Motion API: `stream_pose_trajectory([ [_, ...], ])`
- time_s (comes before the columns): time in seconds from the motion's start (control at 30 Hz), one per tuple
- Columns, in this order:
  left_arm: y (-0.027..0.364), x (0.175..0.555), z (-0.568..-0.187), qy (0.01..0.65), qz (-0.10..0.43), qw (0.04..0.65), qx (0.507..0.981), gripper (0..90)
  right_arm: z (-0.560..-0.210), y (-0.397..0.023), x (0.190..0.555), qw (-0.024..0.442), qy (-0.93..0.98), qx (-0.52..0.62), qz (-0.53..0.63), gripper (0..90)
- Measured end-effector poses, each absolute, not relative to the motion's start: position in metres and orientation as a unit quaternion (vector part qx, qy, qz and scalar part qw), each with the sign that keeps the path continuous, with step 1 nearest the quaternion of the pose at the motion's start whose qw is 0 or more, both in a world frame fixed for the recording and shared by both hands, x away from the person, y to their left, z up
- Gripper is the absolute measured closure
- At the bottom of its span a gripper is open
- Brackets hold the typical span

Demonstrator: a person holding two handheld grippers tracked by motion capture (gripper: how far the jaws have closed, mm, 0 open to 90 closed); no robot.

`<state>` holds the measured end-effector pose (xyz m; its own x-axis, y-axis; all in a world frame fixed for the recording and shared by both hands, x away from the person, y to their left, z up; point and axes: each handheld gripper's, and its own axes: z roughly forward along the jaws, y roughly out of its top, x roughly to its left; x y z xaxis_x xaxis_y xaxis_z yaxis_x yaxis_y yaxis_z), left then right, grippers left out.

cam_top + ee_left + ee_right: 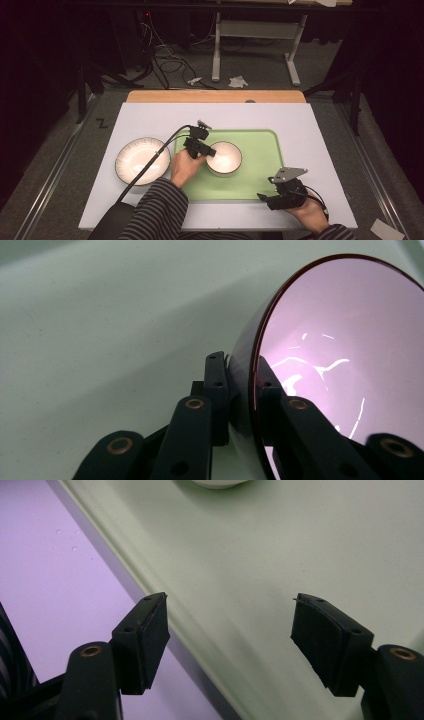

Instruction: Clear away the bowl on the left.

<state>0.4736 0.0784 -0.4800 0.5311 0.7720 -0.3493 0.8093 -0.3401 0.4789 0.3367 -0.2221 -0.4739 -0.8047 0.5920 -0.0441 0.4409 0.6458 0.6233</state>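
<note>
Where left tongs [242,390] pinch bowl [224,157] rim, bowl half cropped, right tongs [230,645] wide.

Ribbed plate [142,161] left of green tray [260,170]

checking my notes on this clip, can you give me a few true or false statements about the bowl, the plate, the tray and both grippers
1. The left gripper is shut on the rim of the bowl. True.
2. The bowl sits on the bare white table. False: it sits on the green tray.
3. The right gripper holds the plate. False: its jaws stand open with nothing between them, above the tray's near edge.
4. The plate lies on the table to the left of the tray. True.
5. One jaw of the left gripper is inside the bowl and one outside. True.
</note>
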Motion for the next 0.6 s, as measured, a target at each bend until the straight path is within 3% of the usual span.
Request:
stream_pose_trajectory([
  [0.23, 0.08, 0.472, -0.477, 0.479, -0.025, 0.312, 0.82, 74.4, -0.474, -0.222, 0.336, 0.122, 0.899, 0.288, 0.306, 32.6],
  [0.43, 0.081, 0.47, -0.474, 0.467, -0.021, 0.316, 0.826, 58.2, -0.474, -0.222, 0.337, 0.12, 0.9, 0.289, 0.304, 32.5],
  [0.6, 0.085, 0.466, -0.466, 0.463, -0.015, 0.32, 0.827, 51.8, -0.474, -0.222, 0.336, 0.121, 0.899, 0.289, 0.307, 32.5],
])
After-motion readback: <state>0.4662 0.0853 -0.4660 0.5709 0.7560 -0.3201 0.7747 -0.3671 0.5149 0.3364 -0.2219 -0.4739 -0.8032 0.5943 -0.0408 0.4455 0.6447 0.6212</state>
